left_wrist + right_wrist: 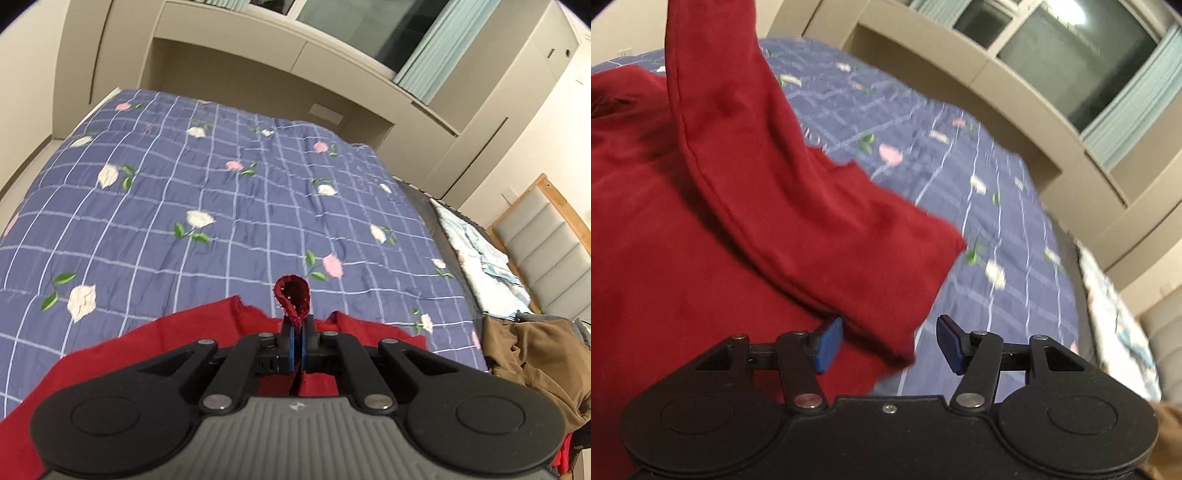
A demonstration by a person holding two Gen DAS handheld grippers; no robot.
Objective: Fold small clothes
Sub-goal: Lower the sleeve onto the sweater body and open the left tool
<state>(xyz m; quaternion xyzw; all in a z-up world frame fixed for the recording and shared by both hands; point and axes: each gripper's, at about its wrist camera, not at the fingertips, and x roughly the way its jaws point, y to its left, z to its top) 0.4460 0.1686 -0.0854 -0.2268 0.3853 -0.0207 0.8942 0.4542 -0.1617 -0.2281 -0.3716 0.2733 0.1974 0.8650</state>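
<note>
Bedspread (pixel 221 192) holds red garment (pixel 701 221), apparently bunched; brown clothes (pixel 535 354) alongside.

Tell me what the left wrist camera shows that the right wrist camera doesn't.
Only the left wrist view shows the left gripper, its fingers shut on a loop of the red fabric garment, and a crumpled brown garment. Only the right wrist view shows the right gripper, fingers apart and empty. Both show the red garment on the blue checked floral quilt.

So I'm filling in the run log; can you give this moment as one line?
left tongs: shut on red garment | right tongs: open, pads clear of cloth | garment on bedspread | fold unfinished
</note>
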